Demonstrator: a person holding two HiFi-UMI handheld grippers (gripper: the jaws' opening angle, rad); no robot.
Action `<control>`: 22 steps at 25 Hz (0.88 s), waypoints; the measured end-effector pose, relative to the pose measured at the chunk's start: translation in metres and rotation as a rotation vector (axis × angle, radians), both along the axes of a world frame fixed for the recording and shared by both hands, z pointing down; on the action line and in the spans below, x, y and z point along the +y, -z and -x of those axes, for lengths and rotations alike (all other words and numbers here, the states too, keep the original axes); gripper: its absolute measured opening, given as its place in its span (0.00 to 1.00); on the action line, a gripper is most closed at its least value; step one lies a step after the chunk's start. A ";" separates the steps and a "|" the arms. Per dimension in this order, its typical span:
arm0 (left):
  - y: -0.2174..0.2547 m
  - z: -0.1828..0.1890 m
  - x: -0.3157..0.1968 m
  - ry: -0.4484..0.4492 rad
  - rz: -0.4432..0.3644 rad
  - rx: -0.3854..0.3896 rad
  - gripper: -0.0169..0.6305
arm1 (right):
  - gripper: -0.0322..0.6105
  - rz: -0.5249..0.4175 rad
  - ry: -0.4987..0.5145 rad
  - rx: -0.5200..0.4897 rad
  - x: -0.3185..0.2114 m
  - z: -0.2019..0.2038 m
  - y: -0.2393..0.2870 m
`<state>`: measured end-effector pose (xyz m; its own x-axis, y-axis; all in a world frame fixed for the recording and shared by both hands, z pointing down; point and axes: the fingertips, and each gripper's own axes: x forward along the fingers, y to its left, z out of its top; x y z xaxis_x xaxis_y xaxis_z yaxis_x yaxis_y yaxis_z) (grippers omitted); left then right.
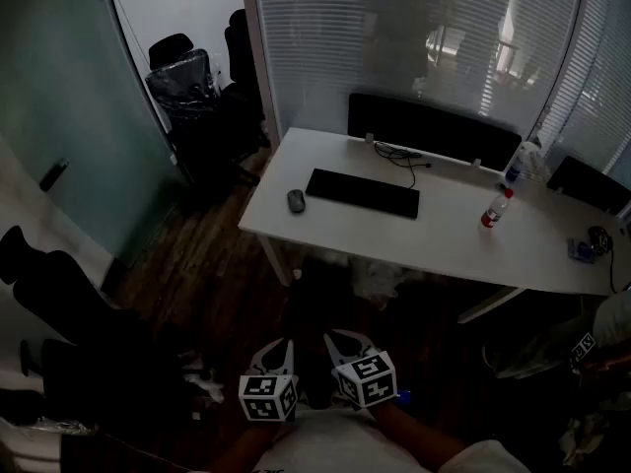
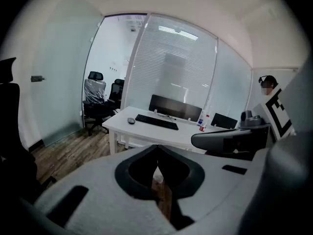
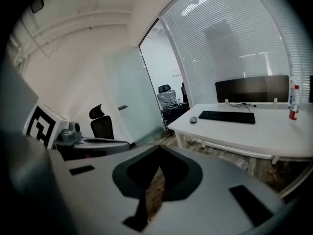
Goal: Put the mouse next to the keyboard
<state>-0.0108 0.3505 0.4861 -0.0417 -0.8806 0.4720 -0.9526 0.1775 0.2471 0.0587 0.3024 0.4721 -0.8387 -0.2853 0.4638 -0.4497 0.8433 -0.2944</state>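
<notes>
A dark mouse [image 1: 296,200] lies on the white desk [image 1: 444,239], just off the left end of a black keyboard [image 1: 362,193]. Both appear small and far off in the left gripper view, mouse [image 2: 131,121] and keyboard [image 2: 156,122], and in the right gripper view, mouse [image 3: 193,120] and keyboard [image 3: 227,117]. My left gripper [image 1: 281,351] and right gripper [image 1: 341,343] hang side by side low over the floor, well short of the desk. The left gripper [image 2: 157,150] and the right gripper [image 3: 159,152] are both shut, and neither holds anything.
A black monitor [image 1: 432,126] stands behind the keyboard. A red-capped bottle [image 1: 496,208] and another bottle [image 1: 520,162] stand on the desk's right part. Black office chairs [image 1: 202,92] stand at the far left by a glass wall. Wooden floor [image 1: 187,274] lies between me and the desk.
</notes>
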 end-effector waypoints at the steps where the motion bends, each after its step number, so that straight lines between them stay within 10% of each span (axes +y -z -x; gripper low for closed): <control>1: -0.001 -0.003 -0.002 0.002 -0.001 0.000 0.03 | 0.05 0.001 -0.001 0.000 -0.002 -0.003 -0.001; 12: -0.016 0.010 -0.039 0.013 0.021 0.008 0.03 | 0.05 0.030 0.004 0.018 -0.039 0.009 -0.023; 22: -0.018 0.107 -0.147 -0.032 -0.005 0.013 0.03 | 0.05 0.010 -0.056 0.029 -0.143 0.097 -0.025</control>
<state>-0.1180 0.2034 0.5040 -0.0074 -0.8836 0.4682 -0.9545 0.1457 0.2600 -0.0381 0.1591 0.4975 -0.8076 -0.3268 0.4908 -0.5048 0.8135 -0.2888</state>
